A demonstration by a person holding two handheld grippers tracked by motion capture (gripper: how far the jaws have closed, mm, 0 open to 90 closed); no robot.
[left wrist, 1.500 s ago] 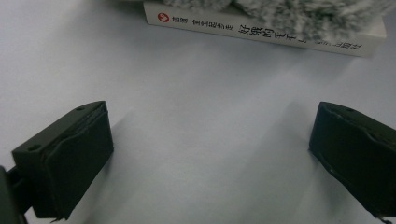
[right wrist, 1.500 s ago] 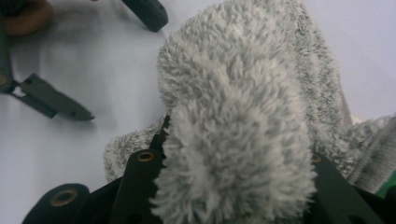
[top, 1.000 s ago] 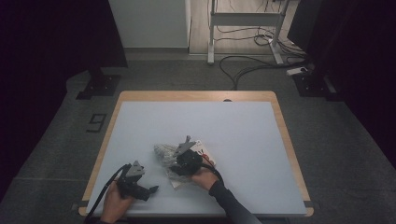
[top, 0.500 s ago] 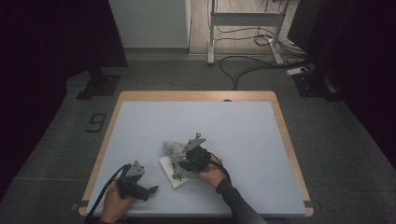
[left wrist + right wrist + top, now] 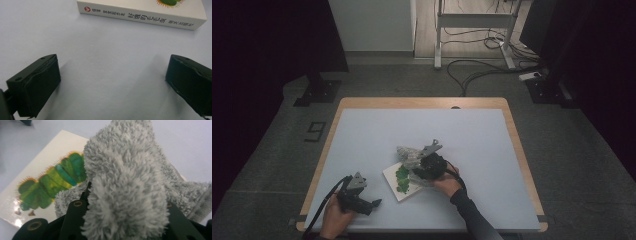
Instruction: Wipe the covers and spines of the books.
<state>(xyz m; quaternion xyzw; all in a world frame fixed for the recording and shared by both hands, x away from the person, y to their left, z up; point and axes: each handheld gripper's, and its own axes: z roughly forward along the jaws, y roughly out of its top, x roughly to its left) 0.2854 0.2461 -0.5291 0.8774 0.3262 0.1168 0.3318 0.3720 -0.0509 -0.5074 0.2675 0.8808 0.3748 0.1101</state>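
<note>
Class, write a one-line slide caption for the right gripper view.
Right claw shut on a fluffy grey cloth above a caterpillar picture book.

Lab: dark curtains (image 5: 272,45), floor cables (image 5: 482,70), bare table (image 5: 422,130).

Cloth (image 5: 411,156) on book (image 5: 398,181); book on table (image 5: 472,135), near front edge.

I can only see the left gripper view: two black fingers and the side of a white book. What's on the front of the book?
Observer: The book has a green caterpillar painted on its cover.
Operator: Is anything on top of it?
Observer: Yes, a fluffy grey cloth is over part of the cover.
Operator: Is it just lying there?
Observer: No, the right gripper has its fingers shut on the cloth.
</note>
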